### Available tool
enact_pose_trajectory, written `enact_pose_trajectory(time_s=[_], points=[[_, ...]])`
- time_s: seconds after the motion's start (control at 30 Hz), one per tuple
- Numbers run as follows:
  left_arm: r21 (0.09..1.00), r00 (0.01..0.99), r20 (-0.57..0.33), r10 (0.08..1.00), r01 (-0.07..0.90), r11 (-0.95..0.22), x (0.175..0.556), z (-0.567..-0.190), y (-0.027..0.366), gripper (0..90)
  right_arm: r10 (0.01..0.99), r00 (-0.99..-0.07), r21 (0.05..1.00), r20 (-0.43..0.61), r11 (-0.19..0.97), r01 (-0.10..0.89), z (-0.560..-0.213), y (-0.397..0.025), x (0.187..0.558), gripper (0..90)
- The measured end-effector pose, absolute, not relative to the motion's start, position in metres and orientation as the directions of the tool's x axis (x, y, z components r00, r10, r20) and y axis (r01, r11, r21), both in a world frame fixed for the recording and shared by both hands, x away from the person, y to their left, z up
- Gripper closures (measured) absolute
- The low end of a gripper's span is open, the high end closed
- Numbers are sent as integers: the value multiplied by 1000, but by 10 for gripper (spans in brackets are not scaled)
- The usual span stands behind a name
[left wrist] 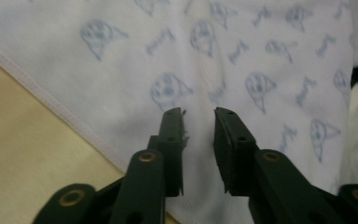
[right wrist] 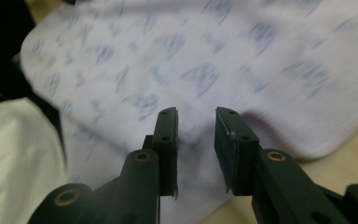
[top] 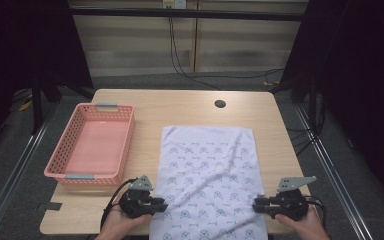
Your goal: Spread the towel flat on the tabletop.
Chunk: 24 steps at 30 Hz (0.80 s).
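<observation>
A pink plastic basket (top: 92,145) with perforated walls and grey handle grips sits on the wooden table (top: 190,107) just to the left of the white cloth (top: 207,165), and nothing lies in it. The cloth, printed with small blue figures, is spread flat in the middle of the table, its near end hanging over the table's front edge; a shallow crease runs across it between the two grippers. From the high view, the left gripper (top: 161,205) is at the cloth's left edge near the front, and the right gripper (top: 256,205) is at the cloth's right edge opposite it, each held in a hand (top: 117,225) coming in from below. The left gripper view adds the hemmed border of the cloth (left wrist: 242,56) running slantwise across bare tabletop, a detail too fine to see from above. The right gripper view is blurred, yet it shows a rounded corner of the cloth (right wrist: 177,56) and a pale fabric mass at the left. Both grippers' jaws stand narrowly apart with cloth showing through the gap; neither pair clamps anything, and whether the tips touch the cloth cannot be told.
</observation>
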<state>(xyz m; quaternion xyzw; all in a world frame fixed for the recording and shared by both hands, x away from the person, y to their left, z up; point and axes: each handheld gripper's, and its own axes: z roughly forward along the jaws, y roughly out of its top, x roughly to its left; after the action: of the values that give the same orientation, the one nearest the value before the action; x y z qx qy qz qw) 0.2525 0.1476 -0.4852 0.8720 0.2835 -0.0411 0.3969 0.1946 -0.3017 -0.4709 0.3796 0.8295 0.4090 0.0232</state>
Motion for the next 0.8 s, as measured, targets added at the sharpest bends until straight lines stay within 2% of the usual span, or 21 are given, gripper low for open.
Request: enact_pose_trajectory(time_s=[0.1,0.27,0.37,0.5,0.6,0.67,0.8], points=[[695,831,-277,483,520,-497,270,-481,146,679,674,-694,720,253,349,600,-464,-306,204,688],[709,795,-280,538,549,-442,317,-484,136,747,691,-692,727,209,363,582,-463,-293,244,632],[702,792,-293,536,559,-442,328,-489,134,709,705,-675,718,215,355,599,-472,-289,264,591],[676,787,-250,565,559,-480,334,-499,130,689,721,-665,689,194,383,616,-484,-287,285,551],[683,786,-250,566,557,-472,333,-501,134,731,736,-650,684,187,377,624,-488,-287,292,547],[688,782,-240,576,555,-467,331,-502,137,808,740,-647,681,183,379,626,-493,-286,296,545],[687,782,-246,573,558,-466,329,-502,139,858,753,-638,676,159,388,627,-499,-282,293,558]])
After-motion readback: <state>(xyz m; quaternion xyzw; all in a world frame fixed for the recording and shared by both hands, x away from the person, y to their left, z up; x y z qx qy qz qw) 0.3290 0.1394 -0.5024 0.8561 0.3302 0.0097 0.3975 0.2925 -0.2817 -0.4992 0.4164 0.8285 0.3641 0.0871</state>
